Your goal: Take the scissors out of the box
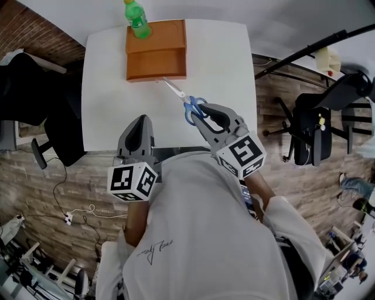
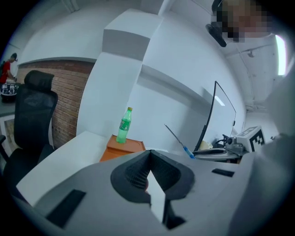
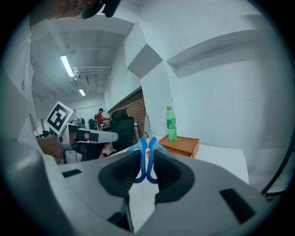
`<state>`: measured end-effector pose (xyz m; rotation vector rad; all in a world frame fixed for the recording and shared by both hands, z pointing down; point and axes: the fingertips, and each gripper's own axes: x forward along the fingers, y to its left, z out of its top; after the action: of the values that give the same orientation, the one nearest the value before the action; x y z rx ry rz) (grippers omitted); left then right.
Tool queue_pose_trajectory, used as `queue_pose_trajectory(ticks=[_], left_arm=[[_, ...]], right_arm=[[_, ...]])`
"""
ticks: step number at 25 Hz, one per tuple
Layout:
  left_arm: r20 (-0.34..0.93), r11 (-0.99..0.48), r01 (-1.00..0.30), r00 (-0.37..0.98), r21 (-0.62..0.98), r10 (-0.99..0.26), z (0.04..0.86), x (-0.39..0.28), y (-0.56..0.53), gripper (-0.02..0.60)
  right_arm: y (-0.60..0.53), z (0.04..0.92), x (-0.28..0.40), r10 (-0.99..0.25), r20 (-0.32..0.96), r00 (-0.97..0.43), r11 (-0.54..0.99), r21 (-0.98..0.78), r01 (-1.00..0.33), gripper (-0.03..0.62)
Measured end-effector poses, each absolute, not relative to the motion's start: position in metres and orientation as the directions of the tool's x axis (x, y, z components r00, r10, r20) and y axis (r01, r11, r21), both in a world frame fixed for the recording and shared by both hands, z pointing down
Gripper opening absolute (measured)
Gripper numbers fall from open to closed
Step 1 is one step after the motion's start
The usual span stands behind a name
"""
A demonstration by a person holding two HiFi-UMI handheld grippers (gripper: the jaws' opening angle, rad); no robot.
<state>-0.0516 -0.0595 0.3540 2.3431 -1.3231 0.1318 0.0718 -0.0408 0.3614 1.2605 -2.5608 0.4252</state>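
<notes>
Scissors (image 1: pixel 188 102) with blue handles and silver blades hang over the white table (image 1: pixel 105 88). My right gripper (image 1: pixel 202 112) is shut on their handles, and the blades point toward the orange wooden box (image 1: pixel 156 50) at the far edge, with the tips close to its front. In the right gripper view the blue handle loops (image 3: pixel 146 161) stand upright between the pads. The left gripper view shows the scissors (image 2: pixel 179 140) raised off the table. My left gripper (image 1: pixel 139 124) rests near the table's near edge with its jaws together and nothing in them.
A green plastic bottle (image 1: pixel 136 17) stands upright on the far left corner of the box. Office chairs (image 1: pixel 316 126) flank the table on both sides. A black stand arm (image 1: pixel 304 53) crosses at the right. Cables (image 1: pixel 76 214) lie on the floor at the left.
</notes>
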Motion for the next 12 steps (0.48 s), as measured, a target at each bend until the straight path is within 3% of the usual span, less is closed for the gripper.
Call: queue_pose_trajectory(ticks=[12], left_arm=[[0.289, -0.464, -0.833, 0.544, 0.302, -0.788, 0.3491, -0.0497, -0.0639, 0.008]], right_arm=[[-0.0428, 0.3547, 0.0799, -0.747, 0.344, -0.569, 0.553, -0.155, -0.819, 0.097]])
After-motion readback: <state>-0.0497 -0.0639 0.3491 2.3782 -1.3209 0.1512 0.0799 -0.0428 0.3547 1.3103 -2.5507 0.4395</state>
